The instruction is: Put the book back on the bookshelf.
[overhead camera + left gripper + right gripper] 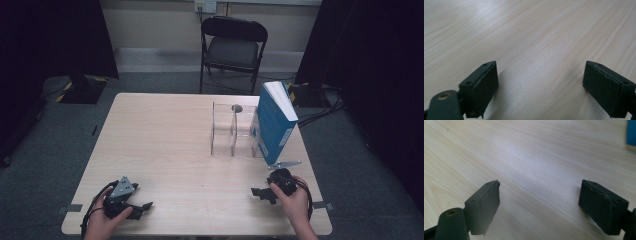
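Book [274, 125] leans on clear rack [232, 131], right of centre in high view. I see both grippers, left [142, 206] and right [259, 192], released, empty, low in frame. Risk: a nudge topples book or slides rack.

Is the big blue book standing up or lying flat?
Standing up, but tilted: the thick blue book rests on its bottom edge on the wooden table, leaning beside the clear plastic organizer.

Blue book [274, 127] at the right of the frame.
It stands tilted, leaning against a clear organizer [232, 131].
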`<action>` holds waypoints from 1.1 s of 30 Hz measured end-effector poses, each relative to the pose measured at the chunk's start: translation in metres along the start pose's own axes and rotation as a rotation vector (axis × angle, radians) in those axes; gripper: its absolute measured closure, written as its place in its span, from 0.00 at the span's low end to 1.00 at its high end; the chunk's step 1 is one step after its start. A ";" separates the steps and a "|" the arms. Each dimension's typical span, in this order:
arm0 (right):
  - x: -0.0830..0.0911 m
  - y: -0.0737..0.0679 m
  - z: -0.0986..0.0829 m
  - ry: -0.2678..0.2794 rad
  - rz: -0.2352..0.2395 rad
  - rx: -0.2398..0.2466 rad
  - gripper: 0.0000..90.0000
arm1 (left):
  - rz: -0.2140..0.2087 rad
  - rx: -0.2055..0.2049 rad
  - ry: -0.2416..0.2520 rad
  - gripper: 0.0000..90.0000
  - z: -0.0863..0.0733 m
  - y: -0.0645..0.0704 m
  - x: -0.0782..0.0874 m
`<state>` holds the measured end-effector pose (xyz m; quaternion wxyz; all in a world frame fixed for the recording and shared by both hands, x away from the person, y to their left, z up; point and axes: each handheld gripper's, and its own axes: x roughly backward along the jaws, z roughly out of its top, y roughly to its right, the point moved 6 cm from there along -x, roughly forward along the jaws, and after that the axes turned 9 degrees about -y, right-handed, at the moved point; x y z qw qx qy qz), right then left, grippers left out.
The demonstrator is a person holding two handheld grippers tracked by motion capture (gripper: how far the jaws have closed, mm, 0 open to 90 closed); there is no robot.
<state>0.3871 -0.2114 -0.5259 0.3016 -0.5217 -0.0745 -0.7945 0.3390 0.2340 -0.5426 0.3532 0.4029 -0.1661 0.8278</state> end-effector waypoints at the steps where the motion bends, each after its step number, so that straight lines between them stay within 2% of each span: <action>1: -0.001 0.000 0.000 0.011 -0.002 0.007 0.17 | 0.000 -0.001 0.000 0.14 0.000 0.000 0.000; 6: -0.003 -0.003 -0.002 0.019 -0.026 0.035 0.17 | 0.000 -0.001 0.000 0.14 0.000 0.000 0.000; 8: -0.005 -0.004 -0.002 0.052 -0.043 0.035 0.16 | 0.001 -0.001 0.001 0.14 0.000 0.000 0.000; 14: -0.011 -0.006 -0.006 0.129 -0.116 0.100 0.15 | 0.001 -0.001 0.000 0.14 0.000 0.000 0.000; 18: -0.015 -0.006 -0.007 0.194 -0.143 0.126 0.15 | 0.000 -0.001 -0.001 0.14 0.000 0.000 0.000; 20: -0.015 -0.007 -0.007 0.189 -0.155 0.132 0.15 | 0.000 -0.001 0.000 0.14 0.000 0.000 0.000; 33: -0.015 -0.006 -0.007 0.190 -0.151 0.131 0.15 | 0.000 -0.001 0.000 0.14 0.000 0.000 0.000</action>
